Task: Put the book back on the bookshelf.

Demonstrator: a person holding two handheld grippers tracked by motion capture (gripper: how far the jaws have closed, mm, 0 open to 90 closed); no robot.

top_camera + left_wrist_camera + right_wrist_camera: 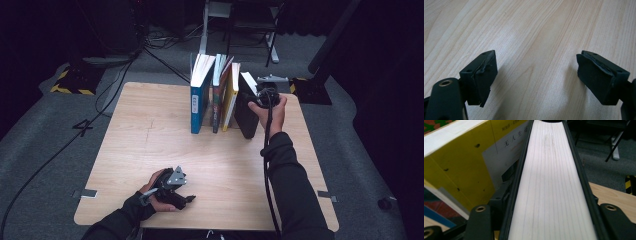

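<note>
Several books stand upright in a row at the back of the wooden table [150, 145]: a blue book [200, 102], a thin teal and red book [218, 95], a yellow book [231, 95] and a black book [246, 119] at the right end. My right gripper [259, 92] reaches the black book's top from the right. In the right gripper view [549, 198] its jaws straddle the black book's pale page edge [549, 170], standing just off the covers, with the yellow book [461, 170] to the left. My left gripper [186, 192] rests open near the front edge over bare wood [536, 75].
Grey carpet surrounds the table, with cables [115, 75] running across it at the back left. A metal stand [205, 30] and chair legs [272, 45] are behind the books. A dark post base [315, 87] stands at the back right corner.
</note>
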